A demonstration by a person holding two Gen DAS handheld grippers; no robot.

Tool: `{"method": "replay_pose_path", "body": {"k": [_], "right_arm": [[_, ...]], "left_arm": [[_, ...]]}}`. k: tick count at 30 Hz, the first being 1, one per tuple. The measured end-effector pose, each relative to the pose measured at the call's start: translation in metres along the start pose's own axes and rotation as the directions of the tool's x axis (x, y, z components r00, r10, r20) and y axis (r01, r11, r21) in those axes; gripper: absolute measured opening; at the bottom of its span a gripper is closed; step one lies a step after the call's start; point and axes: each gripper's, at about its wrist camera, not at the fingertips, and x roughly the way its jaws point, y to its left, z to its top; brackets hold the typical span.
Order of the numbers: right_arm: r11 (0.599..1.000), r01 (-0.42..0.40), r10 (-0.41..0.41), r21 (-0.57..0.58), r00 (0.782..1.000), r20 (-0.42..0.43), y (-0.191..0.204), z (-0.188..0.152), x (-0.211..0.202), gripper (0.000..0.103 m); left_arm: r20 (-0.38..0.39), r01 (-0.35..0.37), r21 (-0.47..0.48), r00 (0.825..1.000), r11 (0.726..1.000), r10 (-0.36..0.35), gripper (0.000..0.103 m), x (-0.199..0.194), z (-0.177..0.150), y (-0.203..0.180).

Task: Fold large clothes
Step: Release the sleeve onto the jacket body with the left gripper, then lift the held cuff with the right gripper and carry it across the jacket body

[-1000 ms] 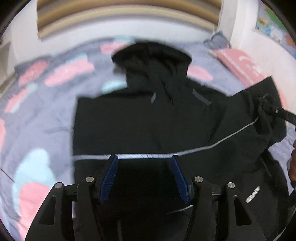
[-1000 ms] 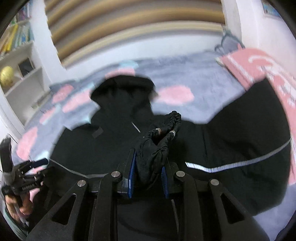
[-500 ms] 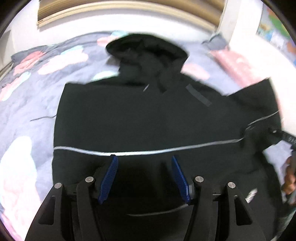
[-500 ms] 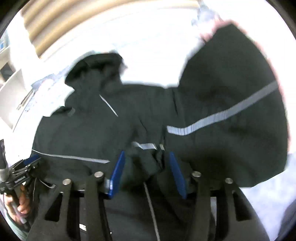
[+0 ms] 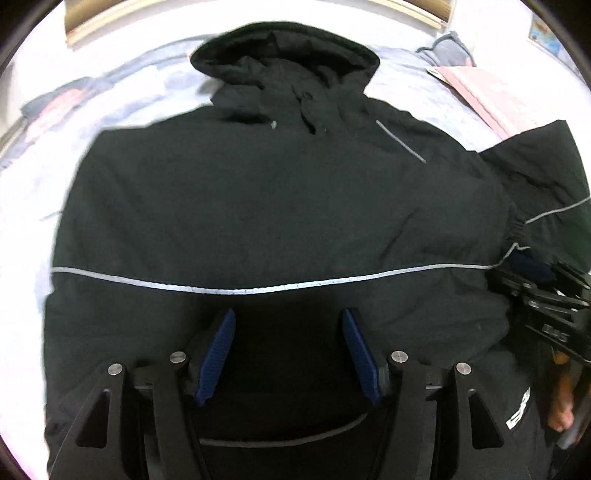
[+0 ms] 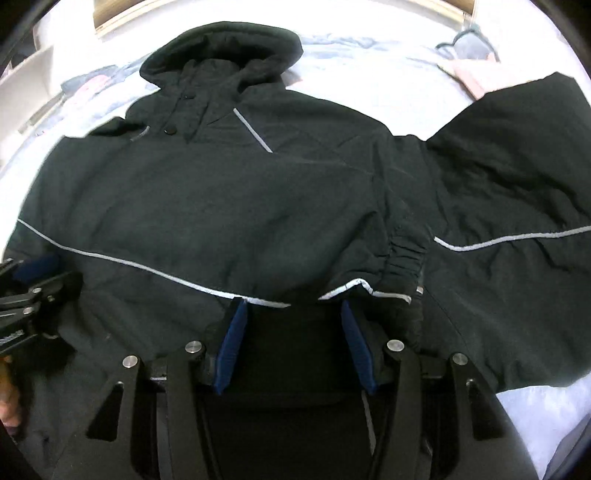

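Released since a second ago: the bunched sleeve cuff (image 6: pixel 402 258), then pinched in the right gripper (image 6: pixel 291 343), now lying flat across the chest of the black jacket (image 5: pixel 258 206), just ahead of the blue pads (image 6: pixel 232 347). Right jaws spread wide with nothing between them, hovering low over the front of the jacket. Left gripper (image 5: pixel 288 354) likewise spread wide and holding nothing, poised over the lower front, closer to the cloth than a second ago. Jacket spread face up on the pale patterned bedspread (image 5: pixel 33 173), hood (image 5: pixel 284 48) pointing away toward the headboard (image 5: pixel 96 18), silver stripe (image 5: pixel 221 286) running across the body from side to side. Folded sleeve laid over the chest so that its stripe nearly lines up with the body stripe; elastic cuff ending near the middle. Other sleeve (image 6: pixel 517 206) stretched out flat toward the right, its far end reaching a pink pillow (image 6: pixel 476 77) and its lower edge bordered by bare bedspread. Left edge of the jacket straight, with open bedding beside it; more free bedding past the hood. Near hem hidden beneath both tools, so its position unclear. Right tool visible at the right border of the left camera view, left tool at the left border of the right one, well apart from each other.
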Motion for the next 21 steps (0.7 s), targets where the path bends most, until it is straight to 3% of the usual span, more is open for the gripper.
{"method": "replay_pose_path", "body": {"k": [3, 5, 10, 13, 15, 19, 21], "right_arm": [[0.996, -0.093, 0.092, 0.011, 0.994, 0.061, -0.015, -0.01, -0.045, 0.057], [0.994, -0.107, 0.105, 0.016, 0.989, 0.107, -0.03, -0.013, -0.074, 0.057], [0.995, -0.073, 0.057, 0.063, 0.973, 0.225, -0.085, -0.02, -0.143, 0.057], [0.989, -0.038, -0.004, 0.143, 0.959, 0.284, -0.136, -0.024, -0.172, 0.07], [0.979, -0.007, -0.056, 0.203, 0.95, 0.306, -0.173, -0.028, -0.185, 0.077], [0.938, 0.017, -0.122, 0.347, 0.951, 0.285, -0.249, -0.028, -0.187, 0.077], [0.916, 0.014, -0.137, 0.4, 0.951, 0.279, -0.282, -0.027, -0.18, 0.077]], "left_arm": [[0.047, 0.077, 0.017, 0.996, 0.997, -0.078, 0.062, -0.022, 0.002, -0.024], [0.083, 0.106, 0.051, 0.99, 0.993, -0.11, 0.062, -0.036, 0.007, -0.05], [0.156, 0.168, 0.153, 0.969, 0.974, -0.191, 0.062, -0.067, 0.019, -0.129], [0.18, 0.195, 0.183, 0.957, 0.963, -0.228, 0.062, -0.068, 0.029, -0.169], [0.17, 0.223, 0.179, 0.952, 0.958, -0.253, 0.062, -0.058, 0.035, -0.196], [0.118, 0.276, 0.121, 0.95, 0.953, -0.29, 0.062, -0.02, 0.048, -0.218], [0.048, 0.282, 0.078, 0.957, 0.956, -0.286, 0.062, 0.011, 0.049, -0.22]]}}
